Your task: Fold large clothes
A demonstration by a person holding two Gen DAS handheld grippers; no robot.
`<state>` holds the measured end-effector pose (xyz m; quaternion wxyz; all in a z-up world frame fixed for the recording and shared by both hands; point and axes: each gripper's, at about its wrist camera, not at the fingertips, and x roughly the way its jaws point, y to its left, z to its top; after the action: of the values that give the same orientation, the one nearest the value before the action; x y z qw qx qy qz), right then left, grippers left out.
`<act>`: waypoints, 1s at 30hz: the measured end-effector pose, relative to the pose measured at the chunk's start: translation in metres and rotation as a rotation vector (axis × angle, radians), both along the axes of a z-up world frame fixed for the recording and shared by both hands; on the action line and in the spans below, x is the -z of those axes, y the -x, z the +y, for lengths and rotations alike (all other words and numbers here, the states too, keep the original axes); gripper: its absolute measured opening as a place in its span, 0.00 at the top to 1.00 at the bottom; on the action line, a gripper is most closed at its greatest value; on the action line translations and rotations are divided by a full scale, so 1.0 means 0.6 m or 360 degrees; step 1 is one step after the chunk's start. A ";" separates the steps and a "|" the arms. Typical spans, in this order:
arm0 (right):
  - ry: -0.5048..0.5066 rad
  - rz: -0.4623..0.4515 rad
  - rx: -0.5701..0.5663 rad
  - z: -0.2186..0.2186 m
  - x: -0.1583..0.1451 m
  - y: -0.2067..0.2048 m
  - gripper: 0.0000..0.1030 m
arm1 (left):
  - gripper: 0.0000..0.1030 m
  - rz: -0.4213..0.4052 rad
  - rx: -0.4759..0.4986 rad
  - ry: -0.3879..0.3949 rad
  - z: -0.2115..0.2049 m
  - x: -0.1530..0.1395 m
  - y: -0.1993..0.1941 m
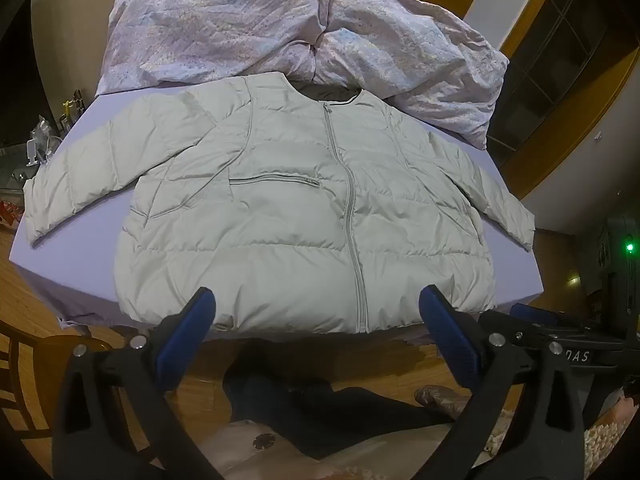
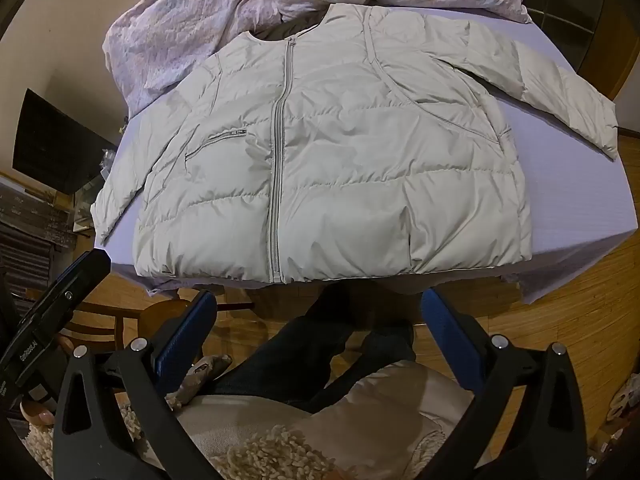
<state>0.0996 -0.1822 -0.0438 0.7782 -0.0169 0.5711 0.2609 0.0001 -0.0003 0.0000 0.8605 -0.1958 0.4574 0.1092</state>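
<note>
A pale grey-green puffer jacket (image 1: 280, 208) lies flat, front up and zipped, on a lavender table (image 1: 72, 148), sleeves spread to both sides. It also shows in the right wrist view (image 2: 340, 152). My left gripper (image 1: 316, 300) is open and empty, hovering just in front of the jacket's hem. My right gripper (image 2: 318, 304) is open and empty, held off the table's near edge below the hem. The right gripper's body (image 1: 560, 328) shows at the left view's lower right. The left gripper's body (image 2: 52, 300) shows at the right view's lower left.
A crumpled pink floral quilt (image 1: 288, 28) lies along the table's far side, touching the collar. A wooden chair (image 2: 120, 320) stands at the near left corner. The person's legs (image 2: 320, 344) are below the near edge. Wooden floor surrounds the table.
</note>
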 end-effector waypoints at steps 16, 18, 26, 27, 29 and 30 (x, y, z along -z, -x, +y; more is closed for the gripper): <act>-0.0003 0.0002 0.0000 0.002 0.000 -0.001 0.01 | 0.02 0.0001 -0.0001 0.0012 0.000 0.002 -0.001; -0.0002 0.0002 0.0000 0.002 0.000 -0.001 0.01 | 0.02 -0.0002 -0.0004 0.0009 0.008 -0.005 0.002; -0.0003 0.0004 0.0000 0.003 0.000 -0.001 0.01 | 0.02 -0.0001 -0.0004 0.0010 0.010 -0.002 0.002; -0.0003 0.0004 0.0000 0.003 0.000 -0.001 0.01 | 0.02 -0.0001 -0.0004 0.0010 0.010 -0.002 0.002; -0.0004 0.0005 0.0000 0.003 -0.001 -0.001 0.01 | 0.02 0.0000 -0.0004 0.0011 0.011 -0.003 0.002; -0.0004 0.0005 0.0000 0.003 -0.001 -0.001 0.01 | 0.02 0.0000 -0.0004 0.0011 0.011 -0.003 0.002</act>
<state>0.1002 -0.1801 -0.0434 0.7774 -0.0155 0.5719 0.2615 -0.0012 0.0062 0.0016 0.8597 -0.1995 0.4576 0.1086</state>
